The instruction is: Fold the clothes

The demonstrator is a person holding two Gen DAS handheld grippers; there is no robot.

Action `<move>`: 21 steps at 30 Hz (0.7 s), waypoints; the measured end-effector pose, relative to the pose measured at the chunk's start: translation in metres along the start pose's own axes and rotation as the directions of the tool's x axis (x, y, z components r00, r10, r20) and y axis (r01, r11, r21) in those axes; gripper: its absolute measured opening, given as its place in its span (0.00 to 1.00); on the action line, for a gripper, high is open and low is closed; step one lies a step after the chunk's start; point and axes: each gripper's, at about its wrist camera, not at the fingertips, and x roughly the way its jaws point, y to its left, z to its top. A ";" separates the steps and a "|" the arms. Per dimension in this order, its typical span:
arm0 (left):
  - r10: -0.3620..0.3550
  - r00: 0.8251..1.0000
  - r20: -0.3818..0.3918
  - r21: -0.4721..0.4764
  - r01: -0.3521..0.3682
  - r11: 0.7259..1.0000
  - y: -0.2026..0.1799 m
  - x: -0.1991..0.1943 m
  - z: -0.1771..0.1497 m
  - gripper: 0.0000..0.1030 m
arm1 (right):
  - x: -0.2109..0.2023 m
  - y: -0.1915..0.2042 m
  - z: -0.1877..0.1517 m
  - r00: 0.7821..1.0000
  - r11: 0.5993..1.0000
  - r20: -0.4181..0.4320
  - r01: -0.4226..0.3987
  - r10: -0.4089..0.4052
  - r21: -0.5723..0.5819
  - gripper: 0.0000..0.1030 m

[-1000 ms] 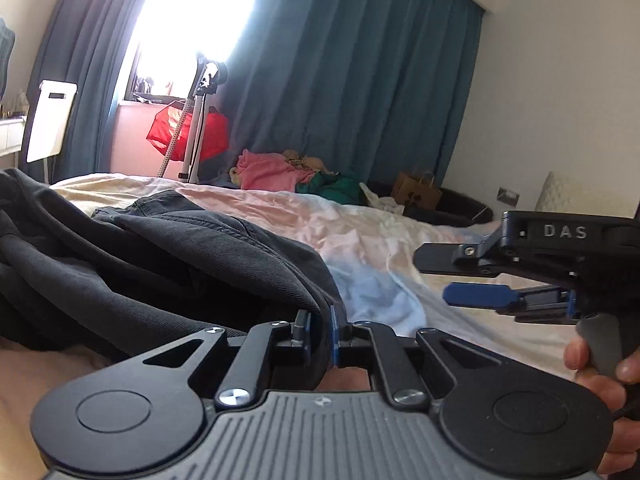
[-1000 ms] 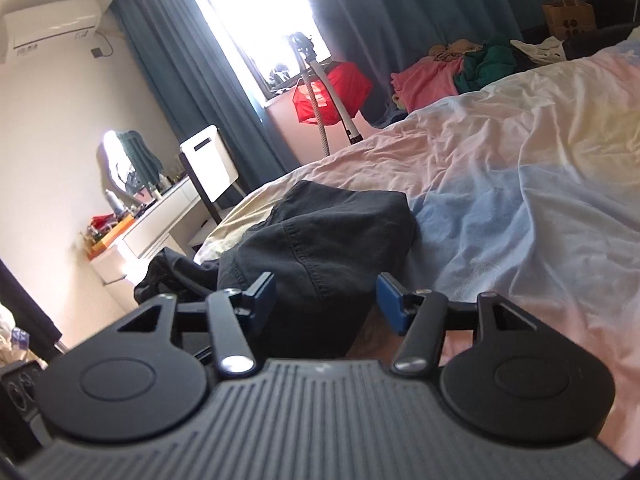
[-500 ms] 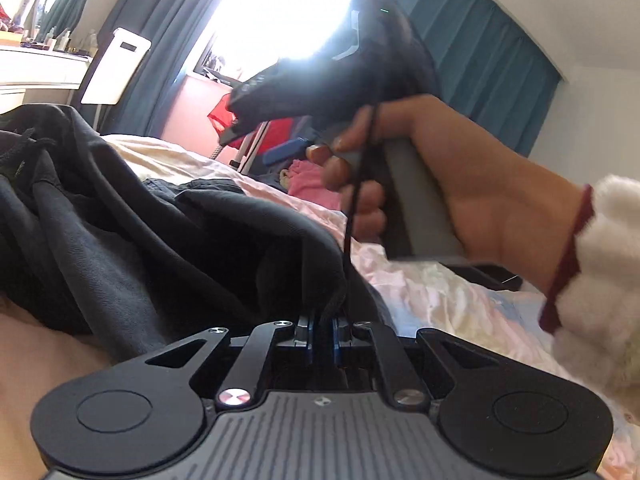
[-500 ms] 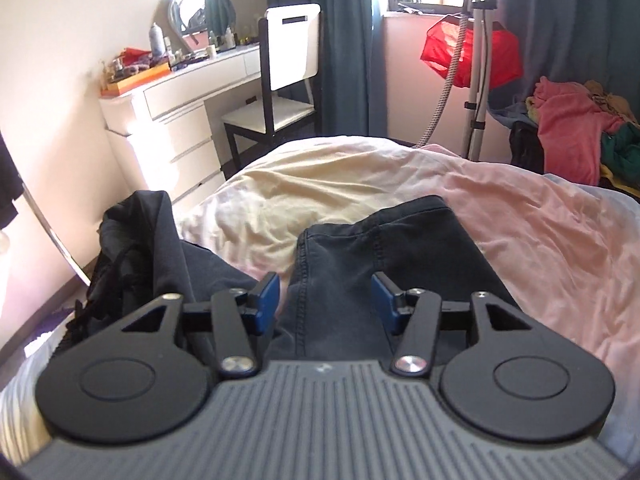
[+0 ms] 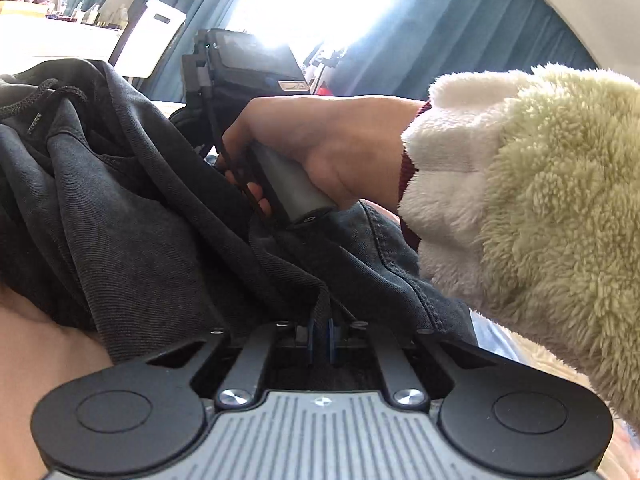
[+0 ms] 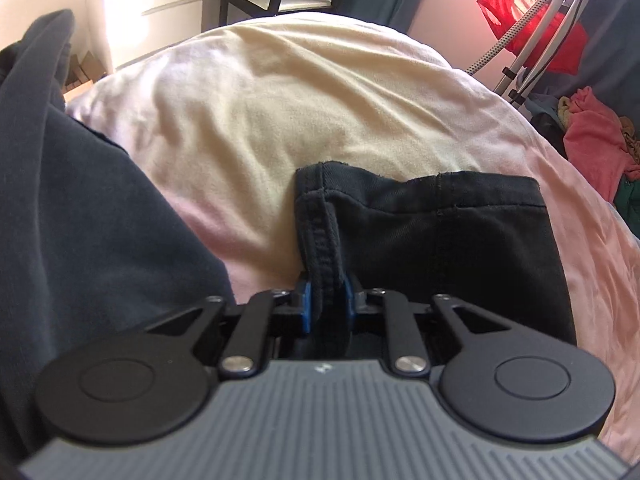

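Left gripper (image 5: 320, 338): blue pads pinched on a fold of the dark grey trousers (image 5: 132, 232).
Right gripper (image 6: 326, 306): clamped on the trousers' seamed edge, hem corner just beyond.
Right hand (image 5: 320, 148): grips its handle above the cloth, fleece sleeve (image 5: 532, 220) crowding the right side.
Trousers: heaped on the bed (image 6: 260, 92).
Open room: bare cream-pink sheet ahead; dark hoodie (image 6: 72, 208) bounds the left.
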 end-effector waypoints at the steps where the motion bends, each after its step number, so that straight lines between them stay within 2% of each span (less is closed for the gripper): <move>1: 0.002 1.000 0.003 0.009 -0.002 1.000 0.000 0.001 0.000 0.05 | -0.003 0.000 -0.001 1.000 1.000 0.011 0.016 -0.016 0.003 0.16; 3: 0.006 1.000 0.010 0.021 -0.006 1.000 -0.002 -0.003 0.001 0.05 | -0.032 -0.011 -0.002 0.995 0.996 0.068 0.073 -0.076 0.047 0.14; 6: 0.009 0.999 0.031 0.047 -0.010 0.999 -0.005 -0.013 0.002 0.06 | -0.084 -0.045 -0.008 0.982 0.983 0.139 0.110 -0.130 0.148 0.13; 10: -0.012 0.998 0.058 0.074 0.008 0.997 -0.012 -0.035 0.003 0.06 | -0.163 -0.095 -0.040 0.957 0.946 0.207 0.135 -0.201 0.293 0.10; 12: -0.038 0.996 0.083 0.127 0.027 0.991 -0.018 -0.045 0.003 0.07 | -0.206 -0.120 -0.070 0.937 0.915 0.243 0.150 -0.253 0.375 0.09; 16: -0.082 0.993 0.087 0.183 0.065 0.981 -0.036 -0.065 -0.002 0.07 | -0.275 -0.163 -0.153 0.902 0.820 0.285 0.117 -0.324 0.560 0.09; 19: -0.094 0.992 0.081 0.220 0.074 0.973 -0.049 -0.086 -0.011 0.07 | -0.324 -0.193 -0.221 0.877 0.723 0.304 0.068 -0.371 0.687 0.09; 21: -0.097 0.992 0.077 0.241 0.076 0.967 -0.062 -0.081 -0.006 0.07 | -0.356 -0.214 -0.267 0.860 0.648 0.310 0.030 -0.404 0.761 0.09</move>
